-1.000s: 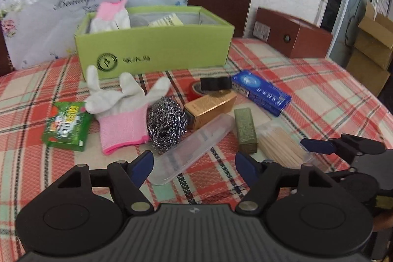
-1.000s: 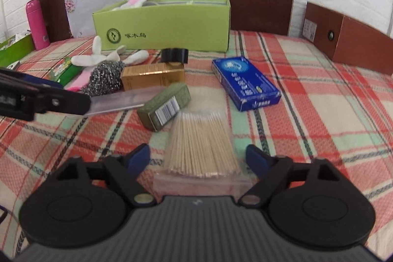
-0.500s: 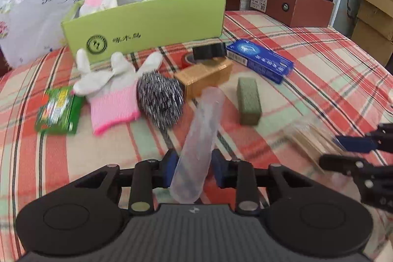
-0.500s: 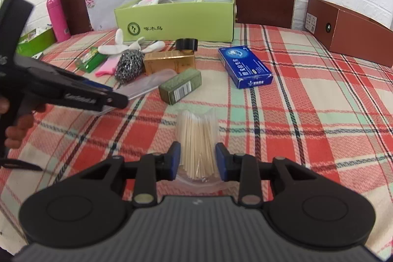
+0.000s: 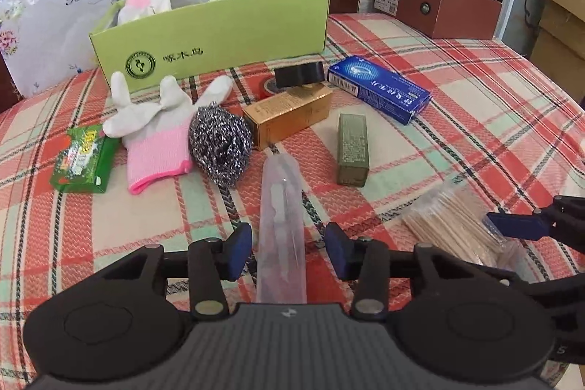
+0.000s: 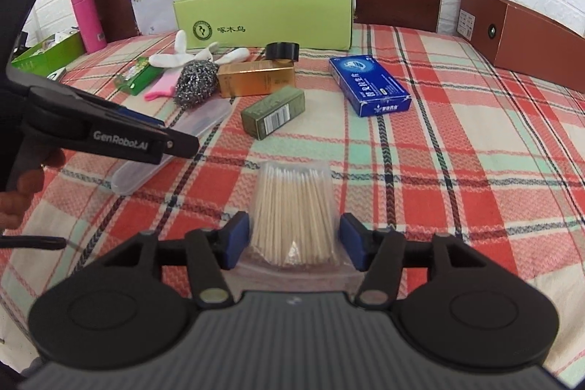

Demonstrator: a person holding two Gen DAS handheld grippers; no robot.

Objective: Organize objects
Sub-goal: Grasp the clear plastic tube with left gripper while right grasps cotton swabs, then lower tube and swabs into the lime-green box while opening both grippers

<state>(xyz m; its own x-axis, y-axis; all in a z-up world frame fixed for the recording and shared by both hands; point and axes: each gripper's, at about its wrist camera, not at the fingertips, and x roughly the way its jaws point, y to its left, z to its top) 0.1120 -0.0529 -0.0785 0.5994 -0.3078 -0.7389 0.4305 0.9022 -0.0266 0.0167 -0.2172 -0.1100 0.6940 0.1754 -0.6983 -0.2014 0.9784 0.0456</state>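
Nearest in the left view, the left gripper (image 5: 289, 249) is seen with its pads parted on either side of a clear plastic case (image 5: 281, 218); half a second ago those pads were pressed against the case, so the grip has been let go and the case lies on the checked tablecloth (image 5: 493, 119). The same is seen at the right gripper (image 6: 295, 241): its pads stand apart beside a bag of cotton swabs (image 6: 295, 207), which half a second ago was pinched between them. Neither item is held, so both grasps would have to be made again before anything can be moved.

Farther out, a small olive box (image 5: 353, 148), a steel scourer (image 5: 221, 143), a gold box (image 5: 289, 114), a pink-cuffed glove (image 5: 157, 130) and a green packet (image 5: 82, 159) are spread across the cloth, with a blue box (image 5: 380, 90) to the right.

Farthest, the green storage box (image 5: 215, 46) stands open, a second glove already inside. Most items remain outside it, so the sorting is judged to be at an early stage.
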